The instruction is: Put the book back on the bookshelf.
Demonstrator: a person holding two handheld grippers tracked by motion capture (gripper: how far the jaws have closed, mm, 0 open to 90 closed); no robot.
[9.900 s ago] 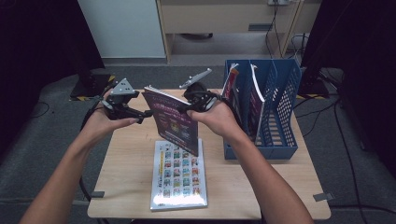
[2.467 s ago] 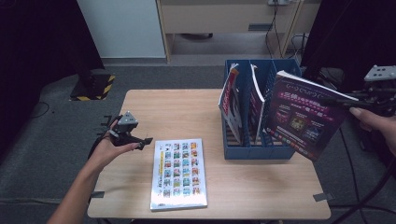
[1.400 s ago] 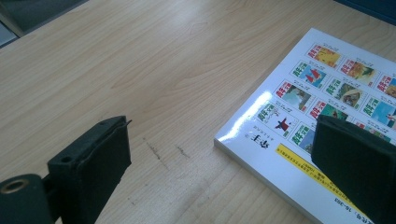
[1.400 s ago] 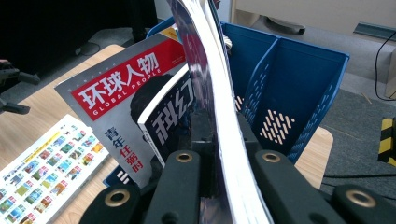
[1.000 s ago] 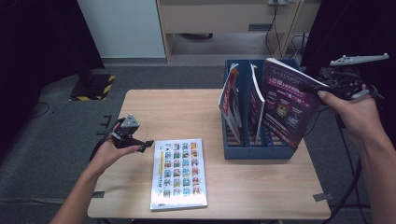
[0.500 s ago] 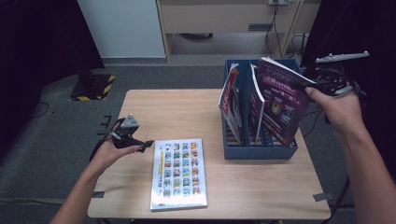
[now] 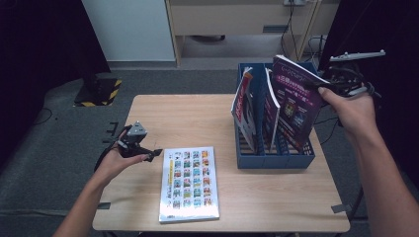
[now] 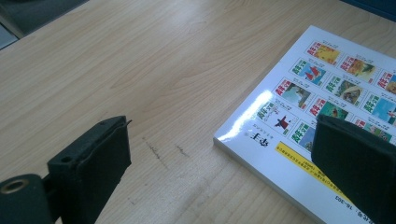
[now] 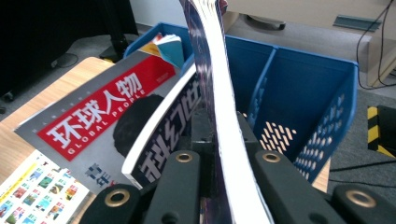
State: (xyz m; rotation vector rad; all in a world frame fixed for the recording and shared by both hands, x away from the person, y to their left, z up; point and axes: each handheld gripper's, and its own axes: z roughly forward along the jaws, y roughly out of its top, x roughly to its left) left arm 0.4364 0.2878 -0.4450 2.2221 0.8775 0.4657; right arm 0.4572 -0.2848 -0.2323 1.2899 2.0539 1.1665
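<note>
jaws of the right gripper (image 9: 219,140) clamp the purple magazine (image 7: 296,106); left gripper (image 8: 224,163) gapes above table (image 8: 140,70).

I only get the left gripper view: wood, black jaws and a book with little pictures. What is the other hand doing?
Observer: The right gripper is shut on a purple magazine and holds it upright over a blue file rack.
Operator: Is there anything in that rack?
Observer: Yes. Two magazines stand in it; the right gripper view shows one with a red band, the red-band magazine.
Operator: Is there room for the purple one?
Observer: It seems so. In the right gripper view the compartment beside it, the empty compartment, shows bare blue walls.
Operator: And where is my gripper?
Observer: The left gripper is low over the table, open, just left of the picture book.
</note>
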